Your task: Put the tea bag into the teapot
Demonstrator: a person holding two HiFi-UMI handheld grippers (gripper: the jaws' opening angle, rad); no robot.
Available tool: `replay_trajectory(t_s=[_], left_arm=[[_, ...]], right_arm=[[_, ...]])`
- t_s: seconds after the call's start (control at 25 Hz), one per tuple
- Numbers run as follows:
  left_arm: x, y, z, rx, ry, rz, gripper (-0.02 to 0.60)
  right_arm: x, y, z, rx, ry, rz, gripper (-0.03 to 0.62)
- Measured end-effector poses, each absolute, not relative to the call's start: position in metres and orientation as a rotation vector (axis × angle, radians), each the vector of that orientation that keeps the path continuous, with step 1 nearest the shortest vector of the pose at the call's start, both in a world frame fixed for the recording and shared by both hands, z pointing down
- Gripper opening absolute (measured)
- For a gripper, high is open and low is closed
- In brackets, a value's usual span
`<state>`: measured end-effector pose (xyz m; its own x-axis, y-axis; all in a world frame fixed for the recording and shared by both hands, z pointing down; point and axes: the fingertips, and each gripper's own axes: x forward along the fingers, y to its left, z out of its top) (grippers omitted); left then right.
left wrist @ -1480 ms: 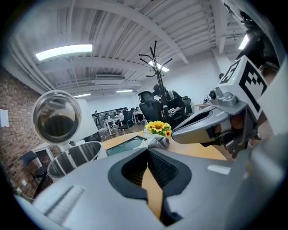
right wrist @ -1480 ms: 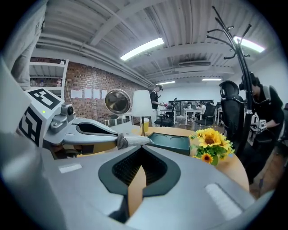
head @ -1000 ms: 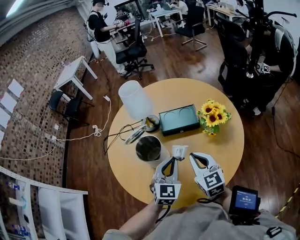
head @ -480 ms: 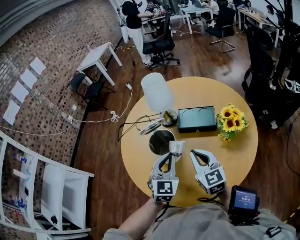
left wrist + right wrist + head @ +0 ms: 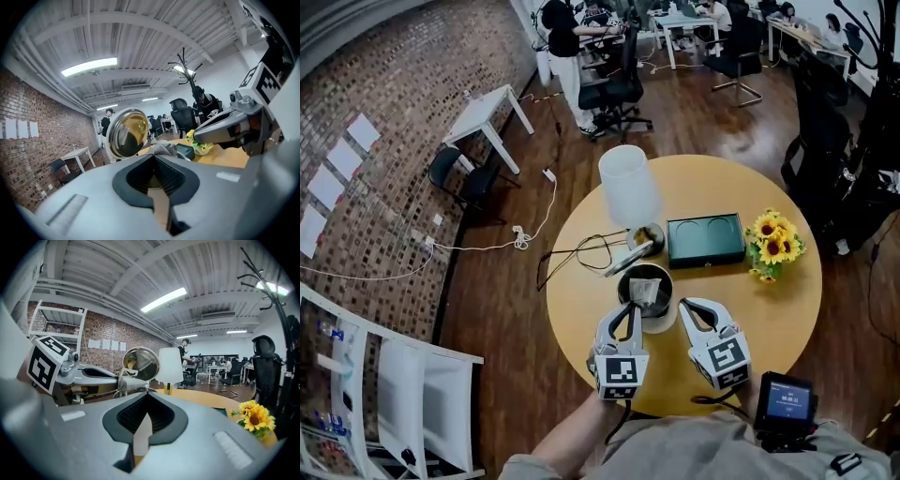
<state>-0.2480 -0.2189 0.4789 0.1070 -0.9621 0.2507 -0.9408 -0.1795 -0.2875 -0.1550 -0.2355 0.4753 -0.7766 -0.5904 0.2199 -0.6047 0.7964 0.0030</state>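
Observation:
The metal teapot stands on the round yellow table near its front edge, its shiny lid swung open on the far side. My left gripper is shut on the grey tea bag, which hangs over the pot's dark opening. In the left gripper view the tea bag bunches at the jaw tips in front of the lid. My right gripper is shut with nothing in it, just right of the pot. From the right gripper view the left gripper lies left, below the lid.
A white-shaded lamp stands behind the pot, with a cable trailing left. A dark tray and a vase of sunflowers sit at the right. A small screen device is at my right hip. Office chairs and desks stand beyond.
My left gripper has carried the tea bag from beside the pot's right rim to over its opening. The right gripper has stayed alongside. The head view has shifted.

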Motion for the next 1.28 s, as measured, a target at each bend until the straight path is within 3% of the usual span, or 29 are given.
replay_trajectory(t_s=[0.28, 1.28], left_arm=[[-0.268, -0.233, 0.488, -2.424, 1.75, -0.681, 0.006], [-0.233, -0.267, 0.551, -2.341, 0.848, -1.676, 0.008]], right_arm=[[-0.175, -0.236, 0.479, 1.1, -2.714, 0.113, 0.008], [-0.124, -0.233, 0.478, 1.326, -2.685, 0.187, 0.008]])
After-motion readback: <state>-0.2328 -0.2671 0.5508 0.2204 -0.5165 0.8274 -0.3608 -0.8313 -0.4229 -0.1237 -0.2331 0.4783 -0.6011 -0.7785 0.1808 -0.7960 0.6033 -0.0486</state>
